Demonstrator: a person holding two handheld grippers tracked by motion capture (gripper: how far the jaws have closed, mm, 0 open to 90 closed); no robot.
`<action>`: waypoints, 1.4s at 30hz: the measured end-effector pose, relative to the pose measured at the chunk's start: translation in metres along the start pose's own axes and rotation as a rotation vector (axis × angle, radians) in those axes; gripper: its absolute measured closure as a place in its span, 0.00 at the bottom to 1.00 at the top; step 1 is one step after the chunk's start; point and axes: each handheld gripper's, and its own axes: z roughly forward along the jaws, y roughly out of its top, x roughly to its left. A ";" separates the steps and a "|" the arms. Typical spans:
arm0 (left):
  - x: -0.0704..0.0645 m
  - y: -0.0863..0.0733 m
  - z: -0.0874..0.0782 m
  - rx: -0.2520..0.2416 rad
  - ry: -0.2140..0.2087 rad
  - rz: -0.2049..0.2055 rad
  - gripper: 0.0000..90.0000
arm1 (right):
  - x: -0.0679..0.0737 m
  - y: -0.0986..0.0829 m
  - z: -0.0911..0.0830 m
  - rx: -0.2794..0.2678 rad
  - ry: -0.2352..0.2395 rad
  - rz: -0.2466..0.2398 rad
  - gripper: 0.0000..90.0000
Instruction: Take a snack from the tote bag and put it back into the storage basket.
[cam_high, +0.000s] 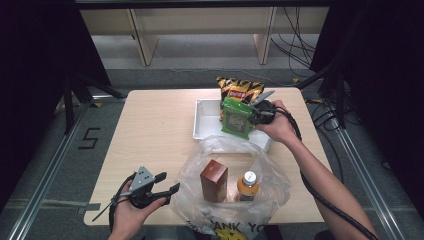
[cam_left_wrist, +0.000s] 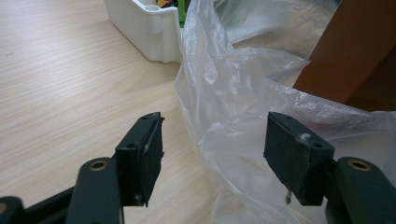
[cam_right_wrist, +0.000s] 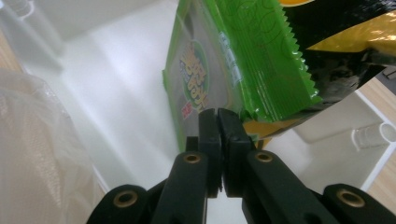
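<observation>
My right gripper (cam_high: 251, 116) (cam_right_wrist: 217, 113) is shut on the edge of a green snack packet (cam_high: 236, 118) (cam_right_wrist: 219, 60), holding it upright over the white tray (cam_high: 202, 122) (cam_right_wrist: 116, 102). Behind it stands a yellow and black chip bag (cam_high: 239, 89) (cam_right_wrist: 345, 42). At the front left, my left gripper (cam_high: 169, 183) (cam_left_wrist: 212, 140) is open, its jaws at the edge of a clear plastic bag (cam_high: 270, 175) (cam_left_wrist: 224, 79). Inside the bag stand a brown box (cam_high: 214, 180) (cam_left_wrist: 359, 51) and an orange bottle (cam_high: 248, 186).
The wooden table (cam_high: 155, 125) has bare room on its left half. Black cables trail over the floor at the right, beyond the table, and a shelf unit stands at the back.
</observation>
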 end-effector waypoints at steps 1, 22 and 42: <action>0.000 0.000 -0.001 0.001 -0.001 0.000 0.41 | -0.001 0.001 0.001 -0.006 -0.006 -0.008 0.99; 0.001 0.000 -0.003 -0.001 0.005 0.000 0.41 | 0.003 0.000 -0.008 -0.066 -0.032 0.076 0.85; 0.000 0.002 -0.003 -0.012 0.004 0.013 0.41 | 0.023 -0.023 -0.064 -0.207 0.077 0.158 0.67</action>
